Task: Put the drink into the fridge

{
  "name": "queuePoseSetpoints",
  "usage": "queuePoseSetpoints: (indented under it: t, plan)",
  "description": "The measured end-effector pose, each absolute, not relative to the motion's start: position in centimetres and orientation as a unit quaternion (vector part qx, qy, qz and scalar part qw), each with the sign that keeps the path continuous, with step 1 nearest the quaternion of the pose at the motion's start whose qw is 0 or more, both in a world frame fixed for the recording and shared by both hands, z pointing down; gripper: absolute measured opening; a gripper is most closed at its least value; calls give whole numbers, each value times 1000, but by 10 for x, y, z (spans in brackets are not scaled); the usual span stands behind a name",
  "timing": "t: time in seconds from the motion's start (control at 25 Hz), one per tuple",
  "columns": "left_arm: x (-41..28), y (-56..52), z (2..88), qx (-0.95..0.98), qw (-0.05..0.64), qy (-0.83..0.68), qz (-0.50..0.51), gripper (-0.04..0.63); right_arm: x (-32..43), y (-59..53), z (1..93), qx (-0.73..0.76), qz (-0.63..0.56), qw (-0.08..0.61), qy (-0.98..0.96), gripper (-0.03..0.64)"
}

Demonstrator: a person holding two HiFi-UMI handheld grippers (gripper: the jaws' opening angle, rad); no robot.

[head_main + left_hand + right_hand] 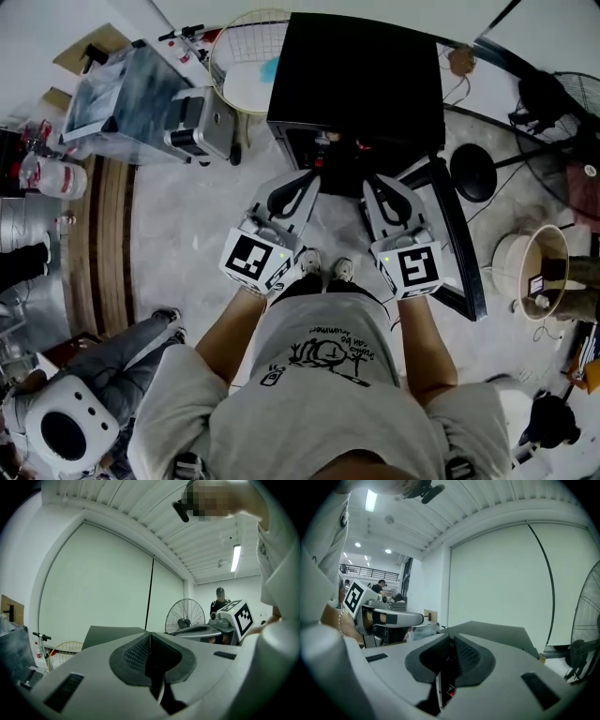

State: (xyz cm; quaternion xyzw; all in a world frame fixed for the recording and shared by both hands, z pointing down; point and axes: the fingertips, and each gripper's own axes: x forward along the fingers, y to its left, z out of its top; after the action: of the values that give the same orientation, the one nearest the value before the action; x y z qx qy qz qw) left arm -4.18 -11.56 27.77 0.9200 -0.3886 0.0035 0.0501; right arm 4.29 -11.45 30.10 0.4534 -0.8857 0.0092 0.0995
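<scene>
Drink (pixel 325 141) seemed already inside the open fridge (pixel 356 75) (dim in there, hardly certain); my left gripper (pixel 312 175) and right gripper (pixel 371 181) were both closed on nothing, door (pixel 459 244) not yet shut.

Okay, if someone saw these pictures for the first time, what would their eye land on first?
First, the left gripper and right gripper, with black-and-white marker cubes, side by side mid-frame in the head view, jaws together and empty. Just beyond them stands the black fridge, its door swung open at the right.
</scene>
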Motion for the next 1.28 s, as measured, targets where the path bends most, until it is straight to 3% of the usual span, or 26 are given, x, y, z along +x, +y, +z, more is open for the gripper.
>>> queuePoseSetpoints:
  t: [1.28]
  plan:
    - [-44,-15,166,918,14,-395,-19,25,48,-22,160,446,-35,84,-890,24]
